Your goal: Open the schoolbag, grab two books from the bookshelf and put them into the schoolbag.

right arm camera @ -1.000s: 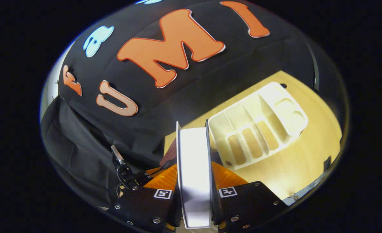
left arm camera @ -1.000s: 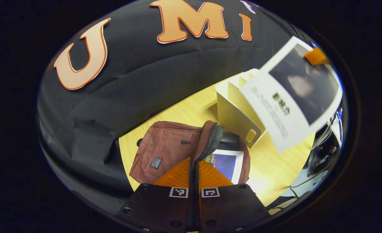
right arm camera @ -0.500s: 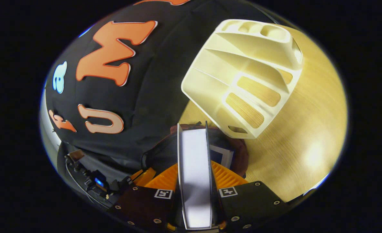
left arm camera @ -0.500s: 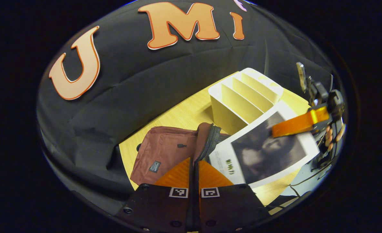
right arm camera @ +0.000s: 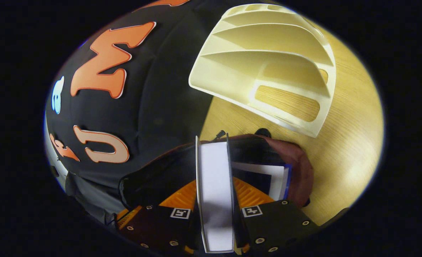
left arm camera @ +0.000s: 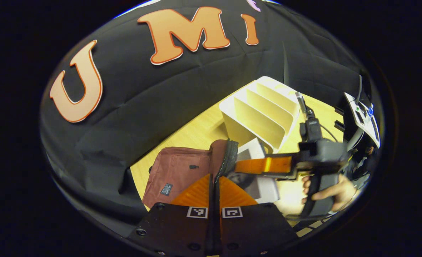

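The right gripper (right arm camera: 214,200) is clamped on a book (right arm camera: 214,192), held over the open schoolbag (right arm camera: 289,160); the bookshelf (right arm camera: 268,46) stands at 1 o'clock. The left gripper (left arm camera: 214,187) fingers are pinched on the bag's flap (left arm camera: 225,157).

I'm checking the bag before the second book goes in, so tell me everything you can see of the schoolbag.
The schoolbag is a small maroon fabric bag lying flat on the wooden table beside the cream bookshelf. It has a small dark label patch and a dark zip. The zip is undone; the left gripper, shut on the flap's zip edge, holds the flap up. One book already lies inside, and the right gripper brings the second book into the opening.
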The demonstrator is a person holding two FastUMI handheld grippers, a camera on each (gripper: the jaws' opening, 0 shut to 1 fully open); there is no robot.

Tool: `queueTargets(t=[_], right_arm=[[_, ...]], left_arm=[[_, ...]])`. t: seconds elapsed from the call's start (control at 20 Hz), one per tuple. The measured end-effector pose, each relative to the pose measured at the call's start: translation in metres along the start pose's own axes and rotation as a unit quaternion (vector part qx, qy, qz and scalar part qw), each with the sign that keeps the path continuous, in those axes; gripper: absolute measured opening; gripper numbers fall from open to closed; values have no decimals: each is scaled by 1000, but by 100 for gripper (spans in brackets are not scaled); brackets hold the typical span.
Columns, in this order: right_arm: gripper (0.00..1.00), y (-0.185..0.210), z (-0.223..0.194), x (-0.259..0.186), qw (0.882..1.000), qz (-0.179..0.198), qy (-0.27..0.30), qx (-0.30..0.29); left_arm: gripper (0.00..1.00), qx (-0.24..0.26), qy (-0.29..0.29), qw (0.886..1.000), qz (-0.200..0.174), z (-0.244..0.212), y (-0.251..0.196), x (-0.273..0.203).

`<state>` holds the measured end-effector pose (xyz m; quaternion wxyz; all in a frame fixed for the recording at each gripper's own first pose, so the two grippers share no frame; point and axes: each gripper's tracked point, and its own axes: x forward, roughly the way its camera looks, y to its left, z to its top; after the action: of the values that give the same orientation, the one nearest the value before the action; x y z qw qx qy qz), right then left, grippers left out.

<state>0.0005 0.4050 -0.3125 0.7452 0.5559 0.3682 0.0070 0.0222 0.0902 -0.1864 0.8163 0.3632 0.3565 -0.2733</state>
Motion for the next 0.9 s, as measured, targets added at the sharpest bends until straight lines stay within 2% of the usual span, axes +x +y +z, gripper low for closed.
queueTargets(t=[0.15,0.35,0.4,0.45,0.5,0.55,0.6,0.65,0.75,0.9], right_arm=[[38,4,-24,17,1000,-14,9,-8],[40,-2,-39,17,998,-32,44,0],[51,-4,-39,16,998,-42,49,3],[42,-11,-42,14,996,-64,61,0],[46,-19,-45,8,994,-86,70,-7],[56,-23,-46,5,991,-107,72,-18],[76,-29,-46,3,989,-124,78,-28],[74,-32,-48,0,987,-135,85,-34],[97,-30,-48,-9,983,-149,100,-34],[98,-34,-35,-30,978,-176,100,-56]], left_arm=[[1,27,-11,1000,8,9,2,-10],[1,16,-13,1000,6,5,4,-8],[1,14,-13,1000,10,2,9,-7],[1,12,-13,1000,12,0,11,-9],[1,7,-10,1000,11,-3,11,-10],[1,4,-9,1000,9,-6,11,-11],[1,1,-9,1000,7,-7,10,-11],[1,-2,-8,1000,6,-10,11,-11],[1,-6,-7,1000,5,-12,11,-9],[1,-12,-9,1000,3,-14,12,-7]])
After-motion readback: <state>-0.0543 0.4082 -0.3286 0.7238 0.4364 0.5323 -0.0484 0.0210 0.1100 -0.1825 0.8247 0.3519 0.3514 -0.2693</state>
